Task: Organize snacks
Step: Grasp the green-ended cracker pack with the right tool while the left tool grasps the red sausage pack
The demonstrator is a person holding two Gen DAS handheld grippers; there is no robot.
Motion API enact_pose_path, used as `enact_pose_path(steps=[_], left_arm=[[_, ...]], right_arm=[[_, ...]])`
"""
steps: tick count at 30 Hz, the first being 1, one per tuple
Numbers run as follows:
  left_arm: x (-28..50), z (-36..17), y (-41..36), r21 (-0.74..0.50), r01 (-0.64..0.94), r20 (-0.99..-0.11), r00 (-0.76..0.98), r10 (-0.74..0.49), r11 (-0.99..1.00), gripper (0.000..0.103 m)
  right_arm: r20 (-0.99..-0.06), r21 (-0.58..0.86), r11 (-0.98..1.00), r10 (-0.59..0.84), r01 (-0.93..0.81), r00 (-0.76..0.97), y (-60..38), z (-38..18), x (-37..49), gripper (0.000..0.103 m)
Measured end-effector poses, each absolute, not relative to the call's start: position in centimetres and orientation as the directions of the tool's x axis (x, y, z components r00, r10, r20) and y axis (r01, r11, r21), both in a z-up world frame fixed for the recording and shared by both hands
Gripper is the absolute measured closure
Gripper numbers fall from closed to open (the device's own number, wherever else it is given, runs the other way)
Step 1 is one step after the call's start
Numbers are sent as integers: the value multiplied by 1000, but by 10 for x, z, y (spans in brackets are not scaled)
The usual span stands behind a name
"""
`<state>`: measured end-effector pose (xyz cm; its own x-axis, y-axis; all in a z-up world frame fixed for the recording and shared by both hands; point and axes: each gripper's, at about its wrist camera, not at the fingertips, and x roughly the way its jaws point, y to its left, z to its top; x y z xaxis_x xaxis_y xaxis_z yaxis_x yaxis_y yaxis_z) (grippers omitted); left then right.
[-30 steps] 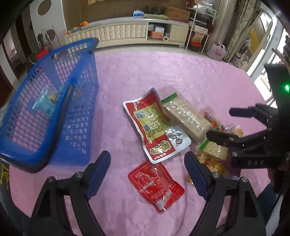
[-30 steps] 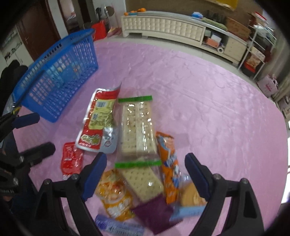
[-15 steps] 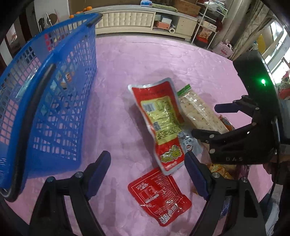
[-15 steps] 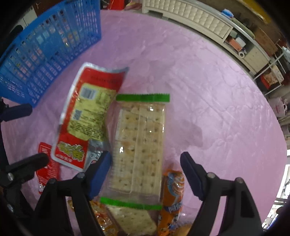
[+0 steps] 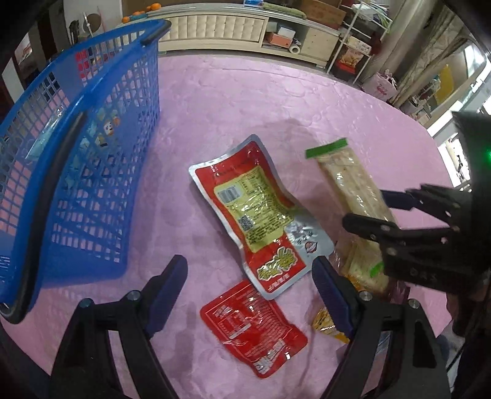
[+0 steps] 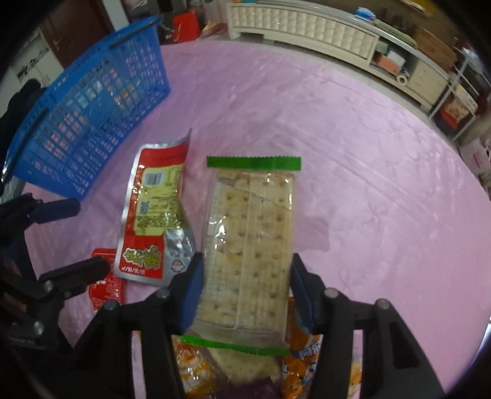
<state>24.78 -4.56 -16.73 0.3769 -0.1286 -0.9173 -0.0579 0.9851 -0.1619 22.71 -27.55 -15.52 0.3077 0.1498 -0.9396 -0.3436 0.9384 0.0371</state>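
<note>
A clear cracker pack [image 6: 251,221] with green end strips lies between the jaws of my right gripper [image 6: 245,276]. The jaws are closing and both blue pads press its long sides. Its far end is tilted up off the pink cloth. In the left wrist view the same cracker pack [image 5: 346,187] sits in the right gripper [image 5: 377,210]. My left gripper [image 5: 248,273] hangs open above the cloth, nothing between its fingers, over a small red packet [image 5: 254,325] and a large red pouch [image 5: 254,211]. The blue basket [image 5: 92,153] stands at the left.
Under and beside the right gripper lie a second cracker pack [image 6: 242,362], orange snack bags [image 6: 300,356] and a purple packet [image 6: 245,389]. The basket [image 6: 92,101] holds a few packets. A cream sideboard [image 5: 221,27] stands beyond the round table's far edge.
The right gripper came down over the cracker pack and its jaws narrowed onto the pack's sides; the pack's far end lifted. The left gripper shifted slightly and stayed open.
</note>
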Motion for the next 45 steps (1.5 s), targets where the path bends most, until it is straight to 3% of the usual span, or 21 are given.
enact_pose_path(steps=[17,30,37,45], left_arm=[[312,-184,-45,-267,-221,-929,318,-189,938,21],[338,-200,-70,-148,-204,-958,272,-89,968,21],[328,-203,-67,-153,-175,-957,272,-102,973,13],[329,-211,-94,-57,-144,-966,257,-18,988,11]], right_arm=[[-912,152,963,223,-222,344,-307,-148,257,44],[-914,184,959,247,-213,321,-314,-169,261,44],[-915,160,963,227,-218,332,-311,-169,259,44],[-916,168,962,233,-215,327,-309,-170,255,44]])
